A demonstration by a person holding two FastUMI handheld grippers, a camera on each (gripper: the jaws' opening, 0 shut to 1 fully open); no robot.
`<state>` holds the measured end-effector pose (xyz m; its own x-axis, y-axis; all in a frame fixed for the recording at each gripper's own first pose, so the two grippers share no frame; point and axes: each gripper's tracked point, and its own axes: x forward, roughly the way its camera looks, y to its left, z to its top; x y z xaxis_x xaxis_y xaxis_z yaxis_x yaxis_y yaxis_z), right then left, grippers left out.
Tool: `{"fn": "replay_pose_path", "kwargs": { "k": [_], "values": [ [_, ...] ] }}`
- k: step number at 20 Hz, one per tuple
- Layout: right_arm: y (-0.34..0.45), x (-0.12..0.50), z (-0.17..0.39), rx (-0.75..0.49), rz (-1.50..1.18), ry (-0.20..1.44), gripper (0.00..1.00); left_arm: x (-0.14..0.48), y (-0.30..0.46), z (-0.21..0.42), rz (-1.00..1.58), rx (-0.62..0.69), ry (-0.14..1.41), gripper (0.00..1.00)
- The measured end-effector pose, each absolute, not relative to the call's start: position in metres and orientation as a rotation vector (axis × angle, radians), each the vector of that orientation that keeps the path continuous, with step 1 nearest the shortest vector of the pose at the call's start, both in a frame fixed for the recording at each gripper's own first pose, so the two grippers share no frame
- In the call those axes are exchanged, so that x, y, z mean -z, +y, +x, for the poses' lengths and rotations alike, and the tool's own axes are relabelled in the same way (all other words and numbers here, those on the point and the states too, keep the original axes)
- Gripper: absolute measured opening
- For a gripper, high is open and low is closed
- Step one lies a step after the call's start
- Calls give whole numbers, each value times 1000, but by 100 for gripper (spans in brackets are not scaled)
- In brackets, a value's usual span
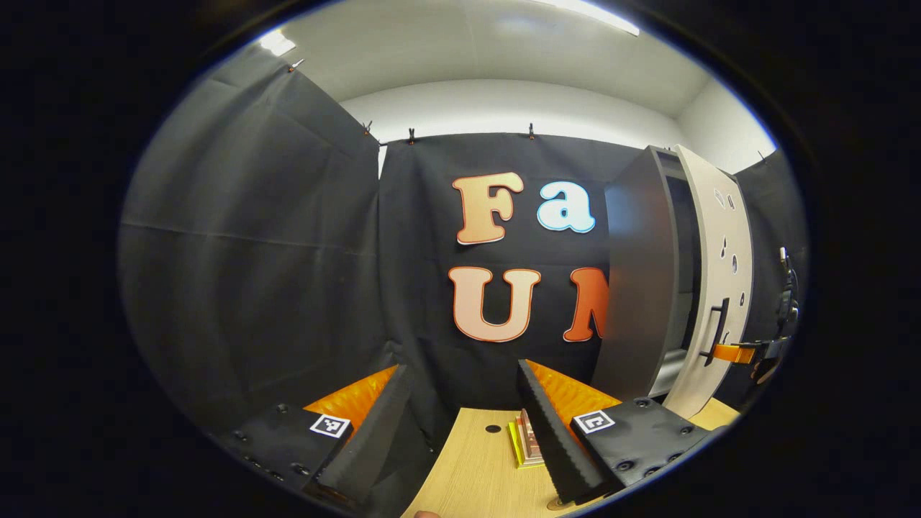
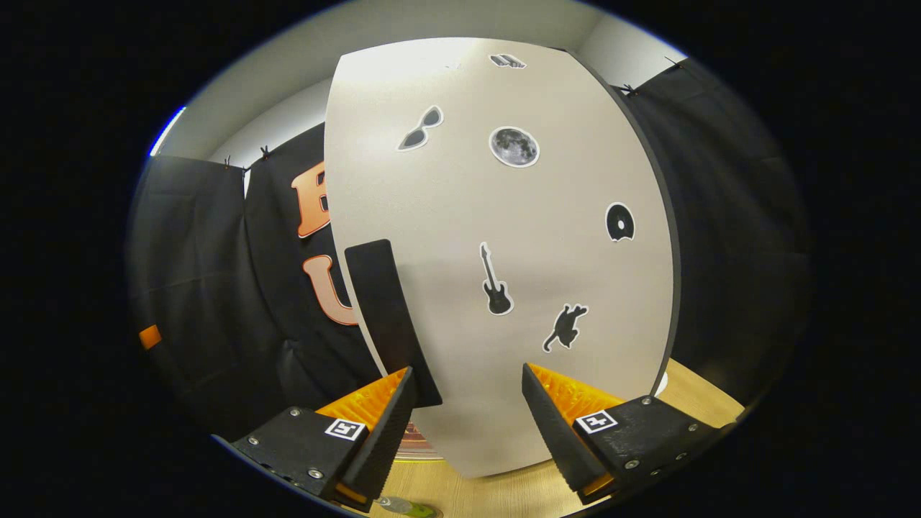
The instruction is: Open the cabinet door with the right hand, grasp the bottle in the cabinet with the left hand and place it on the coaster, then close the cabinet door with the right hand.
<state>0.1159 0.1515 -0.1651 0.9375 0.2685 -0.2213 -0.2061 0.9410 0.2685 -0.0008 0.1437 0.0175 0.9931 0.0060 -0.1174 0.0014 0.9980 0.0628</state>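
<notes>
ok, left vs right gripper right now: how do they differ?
The left gripper faces the booth wall, cabinet off to its side; the right gripper is close to the cabinet door. Left has the coaster by one finger; right has the door handle by one finger. Both are open, holding nothing.

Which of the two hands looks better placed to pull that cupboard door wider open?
The right. The right gripper is open right at the door, beside its handle. The left gripper is open over the table, well back from the cabinet.
</notes>
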Motion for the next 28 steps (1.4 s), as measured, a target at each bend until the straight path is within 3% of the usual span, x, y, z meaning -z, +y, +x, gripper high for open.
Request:
{"fn": "replay_pose_path", "kwargs": {
  "k": [19, 28],
  "values": [
    [161, 165, 134, -219, 212, 257, 91, -7, 133, 32, 64, -2, 127, 97],
    [61, 95, 79, -153, 153, 180, 92, -28, 89, 35, 54, 85, 97, 96]
  ]
}}
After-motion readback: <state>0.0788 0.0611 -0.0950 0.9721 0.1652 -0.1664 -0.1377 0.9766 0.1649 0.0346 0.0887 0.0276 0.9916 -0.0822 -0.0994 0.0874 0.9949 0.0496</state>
